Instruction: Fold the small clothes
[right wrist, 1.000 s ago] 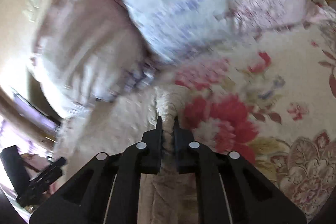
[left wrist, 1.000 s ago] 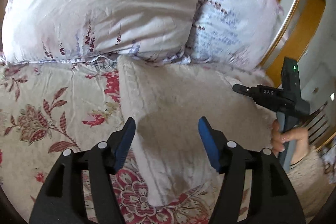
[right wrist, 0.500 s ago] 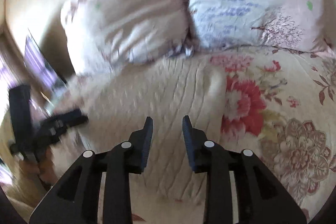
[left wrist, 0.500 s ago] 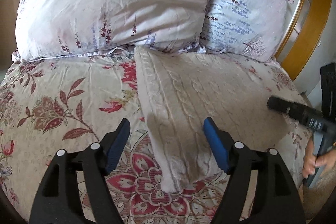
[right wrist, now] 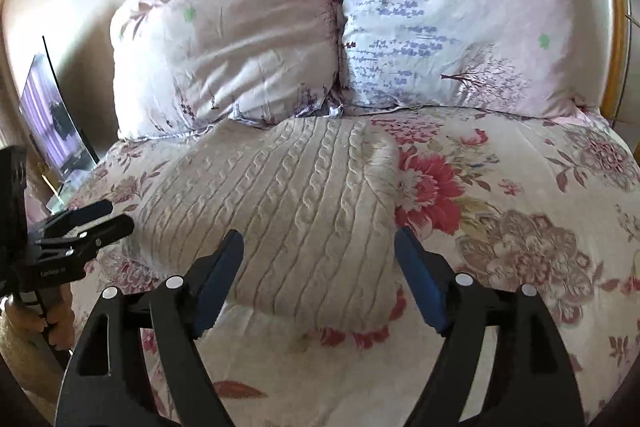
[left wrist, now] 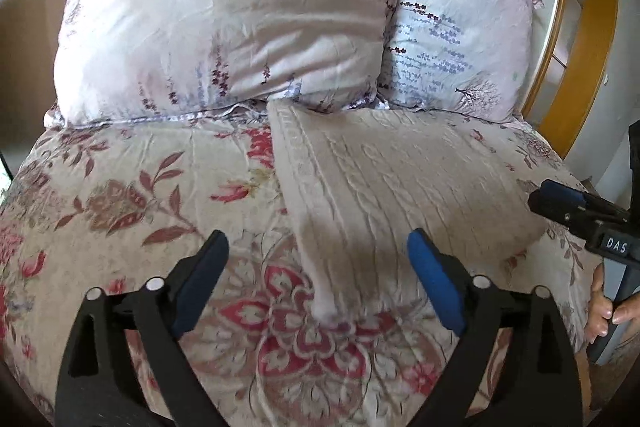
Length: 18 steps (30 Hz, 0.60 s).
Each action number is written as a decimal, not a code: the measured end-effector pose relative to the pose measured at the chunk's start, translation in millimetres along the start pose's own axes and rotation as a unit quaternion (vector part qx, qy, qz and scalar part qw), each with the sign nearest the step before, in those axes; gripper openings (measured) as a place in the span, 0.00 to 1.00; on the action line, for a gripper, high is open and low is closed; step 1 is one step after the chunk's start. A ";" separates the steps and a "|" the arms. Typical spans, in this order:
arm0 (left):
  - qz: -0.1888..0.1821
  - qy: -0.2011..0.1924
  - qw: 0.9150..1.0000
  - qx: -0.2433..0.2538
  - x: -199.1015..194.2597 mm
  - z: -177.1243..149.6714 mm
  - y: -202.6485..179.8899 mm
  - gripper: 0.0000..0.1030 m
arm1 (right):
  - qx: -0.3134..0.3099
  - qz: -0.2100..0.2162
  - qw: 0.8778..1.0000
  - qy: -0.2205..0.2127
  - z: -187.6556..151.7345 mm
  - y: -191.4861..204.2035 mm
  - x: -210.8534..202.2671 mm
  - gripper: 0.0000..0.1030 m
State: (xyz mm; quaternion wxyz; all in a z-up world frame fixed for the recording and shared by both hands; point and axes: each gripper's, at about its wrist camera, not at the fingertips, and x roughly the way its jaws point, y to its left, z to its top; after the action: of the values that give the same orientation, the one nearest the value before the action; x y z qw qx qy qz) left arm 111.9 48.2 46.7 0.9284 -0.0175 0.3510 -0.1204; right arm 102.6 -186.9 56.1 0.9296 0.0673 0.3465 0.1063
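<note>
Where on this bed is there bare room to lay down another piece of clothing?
Bare floral bedspread lies on the left gripper's side of the cream knit garment, and another patch on its other side. The strip under the two pillows is crowded: the knit reaches them.

the bed (left wrist: 132, 187) wears a cream sheet printed with red and brown flowers. a folded cream cable-knit sweater (left wrist: 384, 183) lies flat on it, its far edge touching two pillows (left wrist: 224, 23) that rest side by side at the head, one pinkish, one pale blue (left wrist: 460, 35) with purple sprigs.
</note>
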 end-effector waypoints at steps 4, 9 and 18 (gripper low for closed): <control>0.009 0.001 1.000 -0.011 -7.3 -10.6 1.5 0.95 | 0.005 -0.029 0.999 -0.015 -9.5 2.3 -10.6 0.96; 0.035 0.019 0.999 -0.009 -6.1 -22.9 -3.2 0.98 | 0.016 -0.051 0.999 -0.007 -19.2 5.1 -12.9 0.99; 0.075 0.066 0.995 0.002 9.0 -37.7 -17.0 0.98 | -0.007 -0.069 0.996 0.051 -37.8 23.8 7.9 0.99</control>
State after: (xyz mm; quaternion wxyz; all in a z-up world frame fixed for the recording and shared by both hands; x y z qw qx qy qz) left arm 90.1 31.6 14.4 0.9096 0.0189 0.4116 -0.0526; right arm 79.9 -160.0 27.5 0.9164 0.0312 0.3963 0.0473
